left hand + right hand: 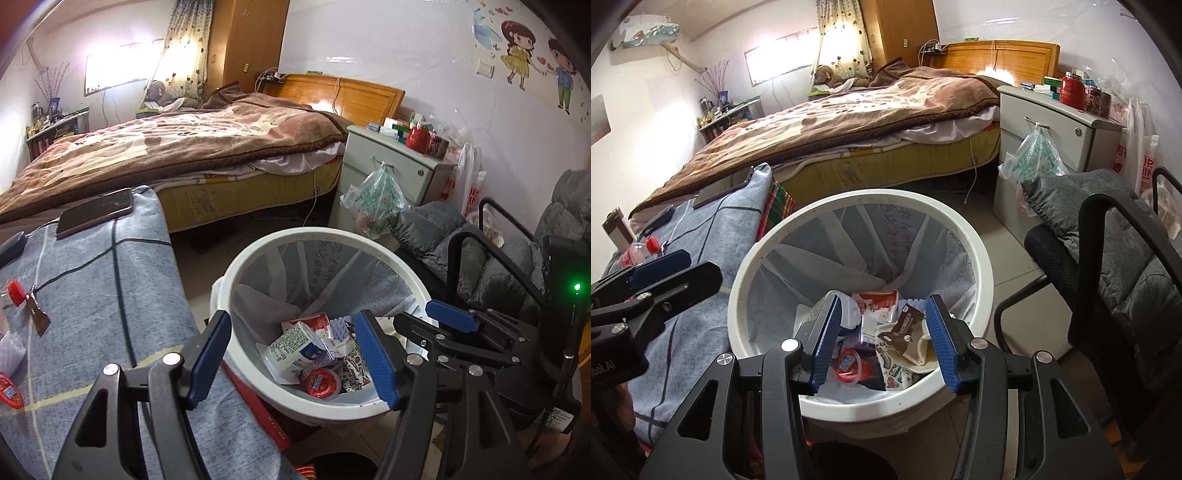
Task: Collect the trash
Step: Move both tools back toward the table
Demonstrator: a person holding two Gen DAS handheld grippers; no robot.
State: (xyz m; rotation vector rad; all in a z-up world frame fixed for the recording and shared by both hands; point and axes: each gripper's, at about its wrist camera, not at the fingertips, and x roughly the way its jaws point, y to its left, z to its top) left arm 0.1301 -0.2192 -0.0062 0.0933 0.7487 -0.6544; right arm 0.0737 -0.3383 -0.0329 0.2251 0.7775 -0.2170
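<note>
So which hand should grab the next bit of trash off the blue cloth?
Left. Its gripper sits beside the cloth, where the leftover trash lies; the right gripper hangs over the bin.

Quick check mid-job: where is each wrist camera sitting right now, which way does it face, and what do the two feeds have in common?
Left wrist: on the left hand-held gripper, angled down over the white trash bin from its left, beside the blue-covered table; the right hand-held gripper shows at right.
Right wrist: on the right hand-held gripper, looking down into the trash bin; the left hand-held gripper shows at left.
Shared: bin with wrappers, bed, nightstand, both grippers open and empty.
</note>
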